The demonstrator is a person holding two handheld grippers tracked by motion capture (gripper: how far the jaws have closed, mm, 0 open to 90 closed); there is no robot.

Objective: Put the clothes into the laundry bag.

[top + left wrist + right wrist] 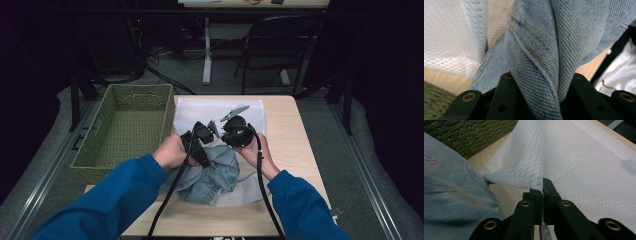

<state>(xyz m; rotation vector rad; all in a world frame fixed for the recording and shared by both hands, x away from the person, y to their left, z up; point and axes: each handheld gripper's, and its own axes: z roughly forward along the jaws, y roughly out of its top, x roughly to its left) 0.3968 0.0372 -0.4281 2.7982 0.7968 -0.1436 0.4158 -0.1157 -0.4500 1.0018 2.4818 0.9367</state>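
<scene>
From the high view I'm seeing both grippers meeting over the jeans [212,175], which are lying bunched on the mesh bag [200,110] on the bench [292,145], beside the basket [127,125]. My left gripper [539,85] view is showing its jaws clamping a thick denim fold. My right gripper [542,187] view is showing jaws pinching the bag's white edge, nearly fully closed.

Faded blue denim garment [212,175], looks like jeans, crumpled at the table's near middle, one seamed fold bunched up between jaws. White mesh laundry bag [200,111] lies partly under it, near edge lifted, pinched and pulled taut.
</scene>
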